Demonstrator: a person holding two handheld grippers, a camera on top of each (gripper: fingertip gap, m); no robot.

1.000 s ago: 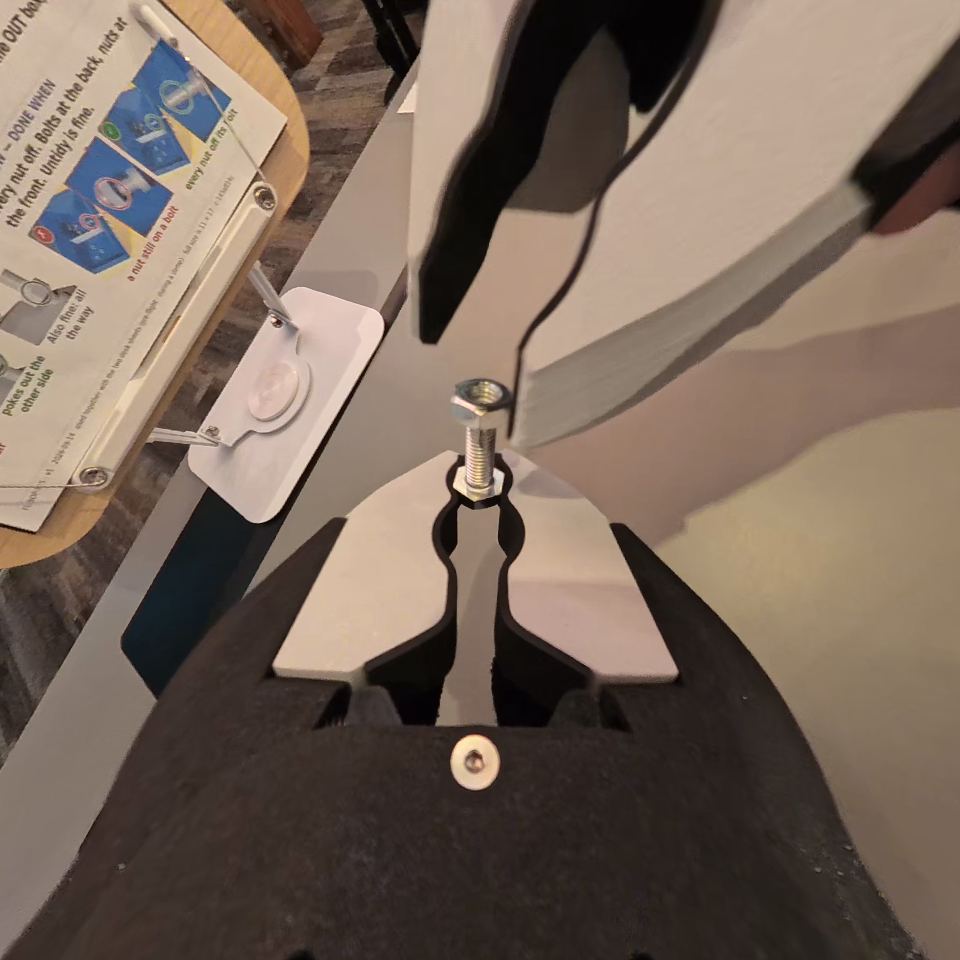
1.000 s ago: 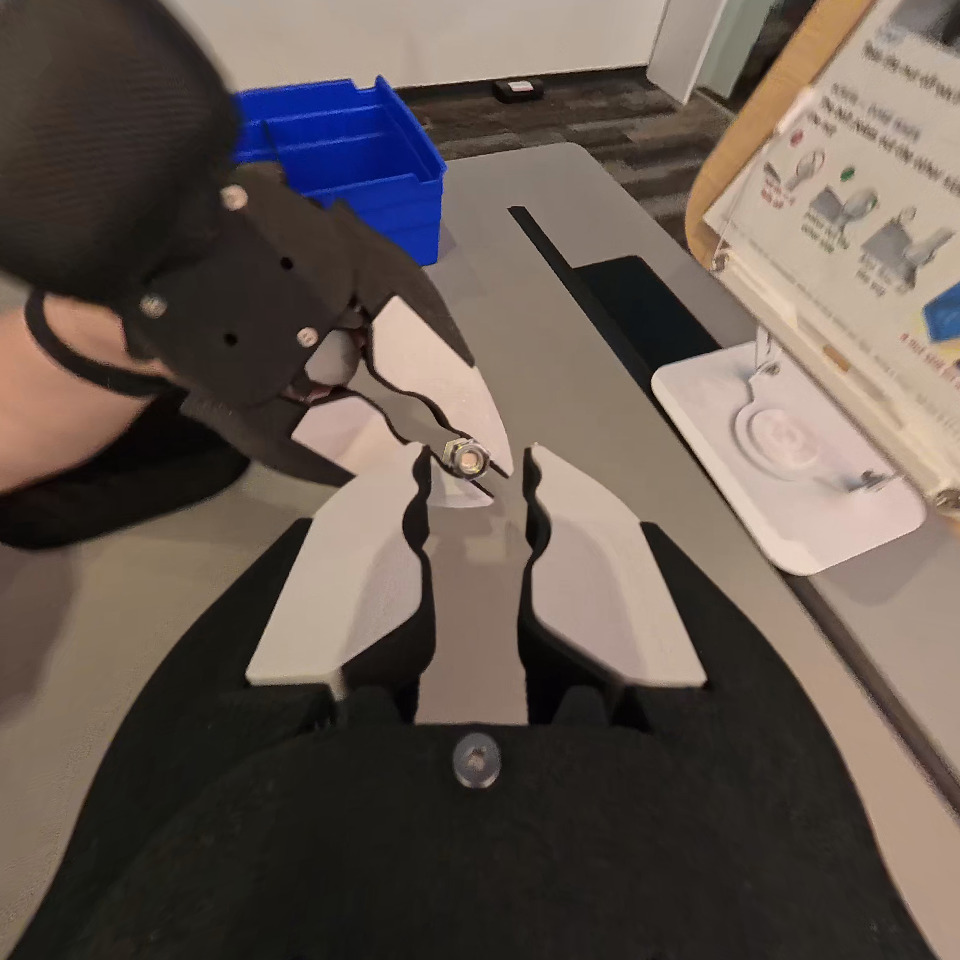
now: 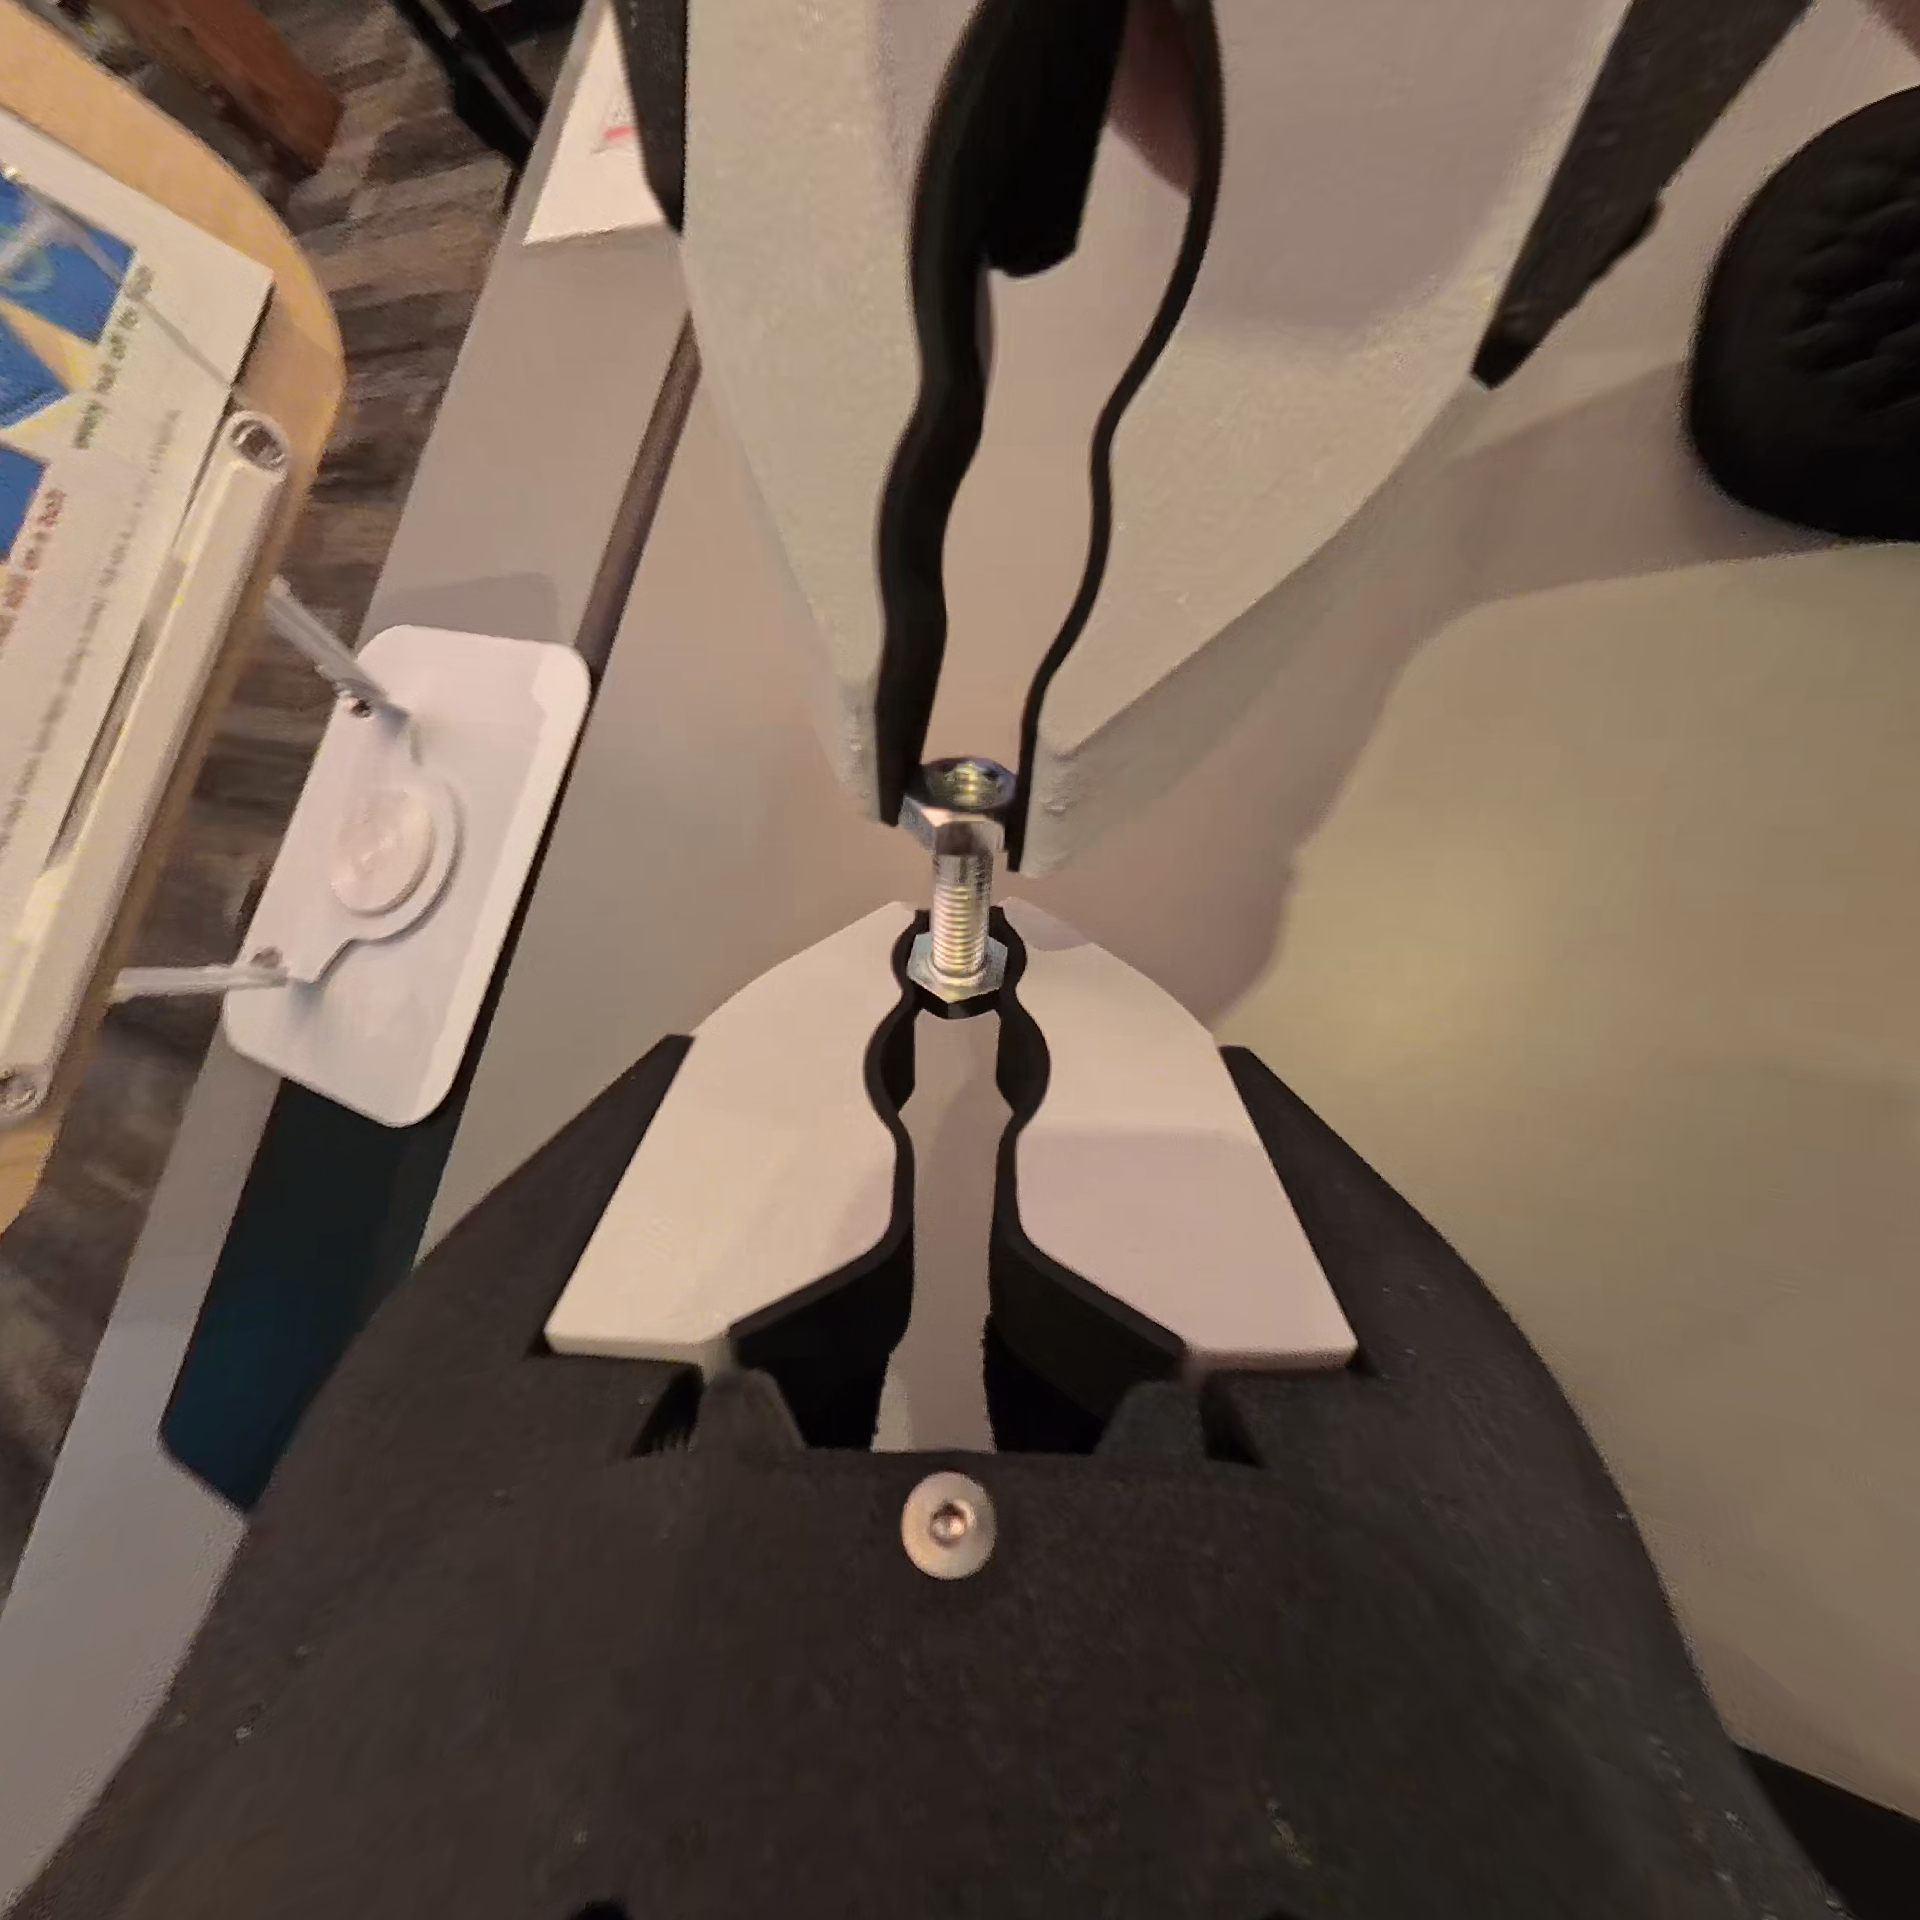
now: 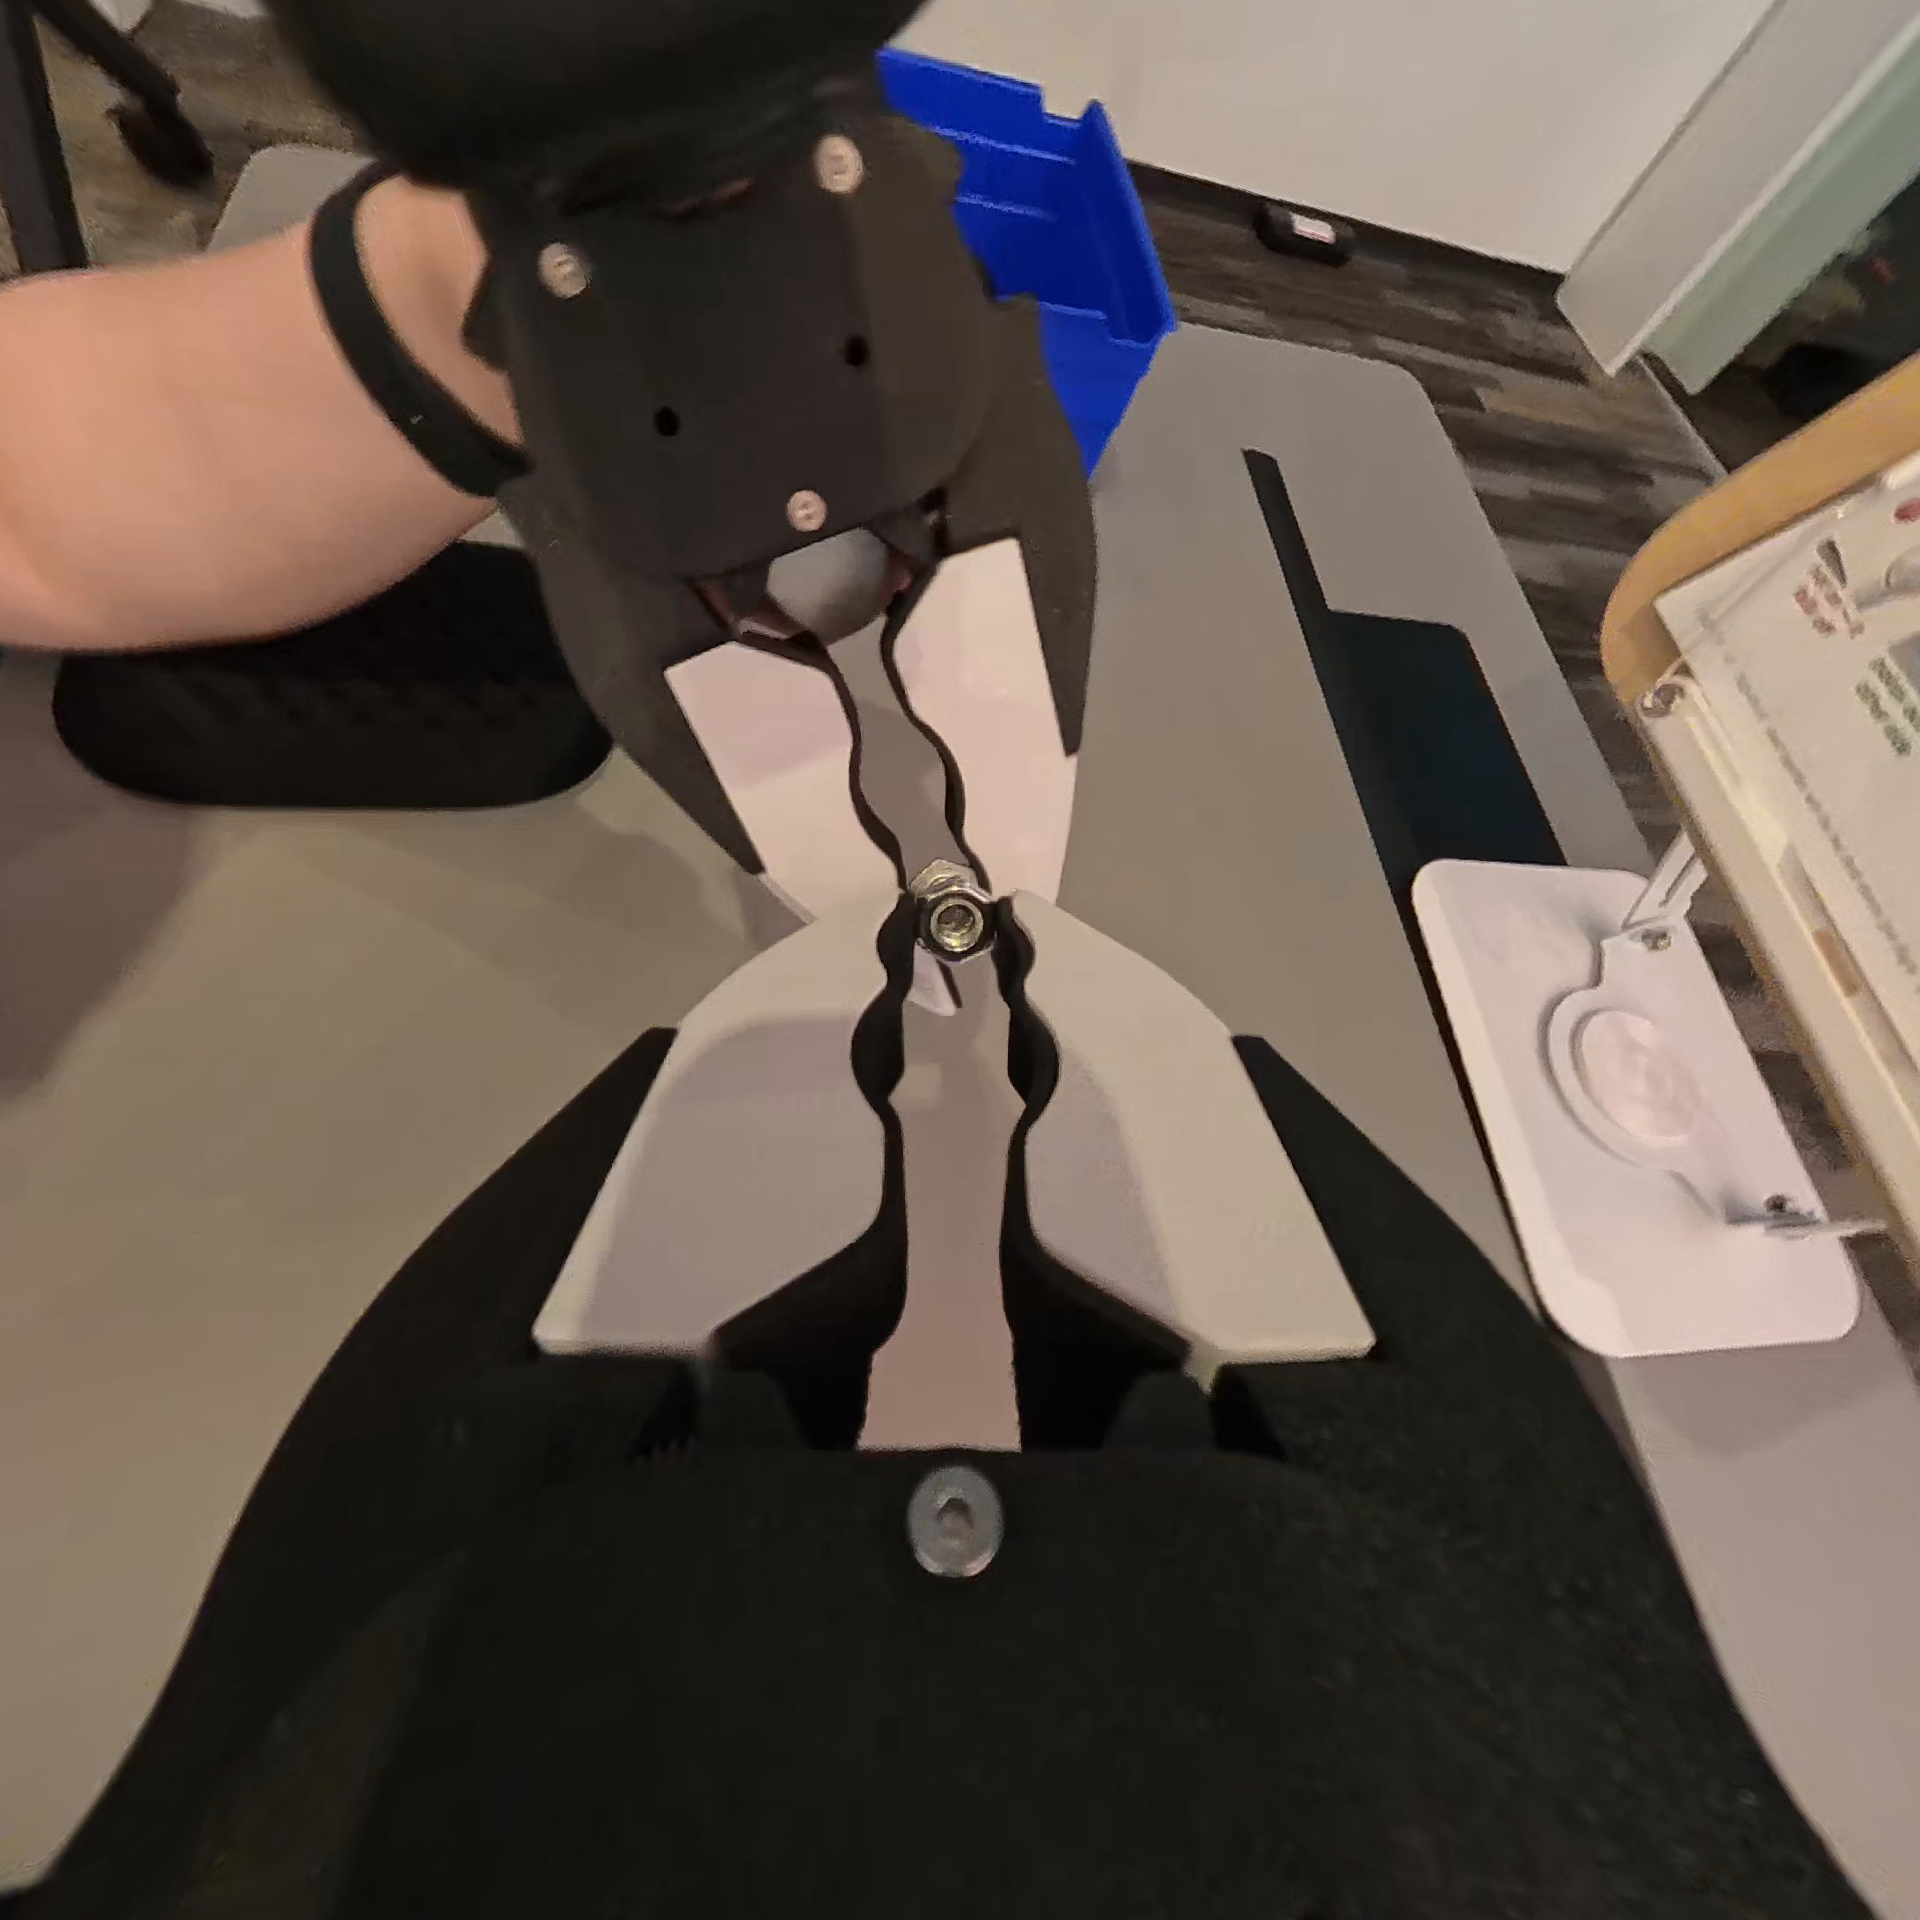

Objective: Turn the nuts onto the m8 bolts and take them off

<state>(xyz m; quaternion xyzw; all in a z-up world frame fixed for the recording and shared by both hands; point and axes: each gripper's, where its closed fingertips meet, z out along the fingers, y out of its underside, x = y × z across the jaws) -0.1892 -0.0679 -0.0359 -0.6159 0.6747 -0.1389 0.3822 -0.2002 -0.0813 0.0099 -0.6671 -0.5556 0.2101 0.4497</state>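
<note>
Between my two sets of fingers, above the grey table [image 4: 1247,675]: one bolt [image 3: 958,914], one nut [image 3: 958,805].

Item, left gripper [image 3: 954,966]. My jaws here are clamped on the hexagonal head of the bolt, which sits in the notch at the very tips. The threaded shank rises out of the tips, pointing away from me toward the other tool.

Item, right gripper [image 4: 958,925]. Jaws clenched on the nut, one fingertip on either side of it, held in the outermost notch. In the right wrist view I look straight into the bore of the nut [image 4: 956,920] and see a bright ring inside it (whether that is the bolt's end I cannot tell).

Item, relation of parts. The nut sits at the far end of the shank, well apart from the bolt head, with bare thread showing between. The two grippers meet tip to tip, nearly in line, the right gripper [image 3: 961,821] coming down from the top of the left wrist view, the left gripper [image 4: 940,883] from the top of the right wrist view.

Item, surroundings. A blue bin [image 4: 1049,239] at the far edge of the table; a white plate [image 4: 1621,1122] with a round raised disc to one side, touching the stand of a printed instruction sheet [image 3: 94,582]; a black mesh pad [image 4: 312,717] lying under a person's forearm [image 4: 187,457].
</note>
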